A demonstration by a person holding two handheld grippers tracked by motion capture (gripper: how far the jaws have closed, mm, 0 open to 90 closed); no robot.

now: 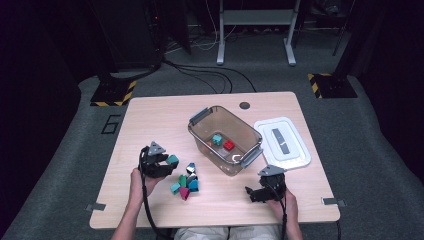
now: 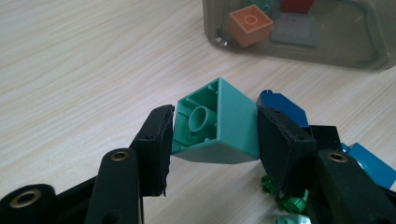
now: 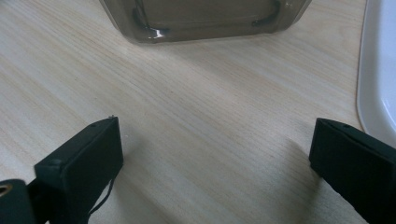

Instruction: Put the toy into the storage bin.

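The left gripper (image 2: pixel 212 130) clamps a teal plastic brick (image 2: pixel 215 123) between its flat black pads, the hollow, ribbed underside with its round tube facing the camera, lifted above the pale wood-grain table (image 2: pixel 84 60). Nearby lies a loose pile of glossy bricks (image 1: pixel 185 184). The right gripper (image 3: pixel 215 154) rests with jaws spread wide, before the smoky translucent bin (image 1: pixel 225 137).

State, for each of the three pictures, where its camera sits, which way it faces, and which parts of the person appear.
High view: above the person's side, facing forward and down on the table; forearms and both claws show.
Left gripper view: on the left claw, looking along its jaws clamped on a teal brick.
Right gripper view: on the right claw, jaws apart, above bare wood.
Shared: the clear bin.
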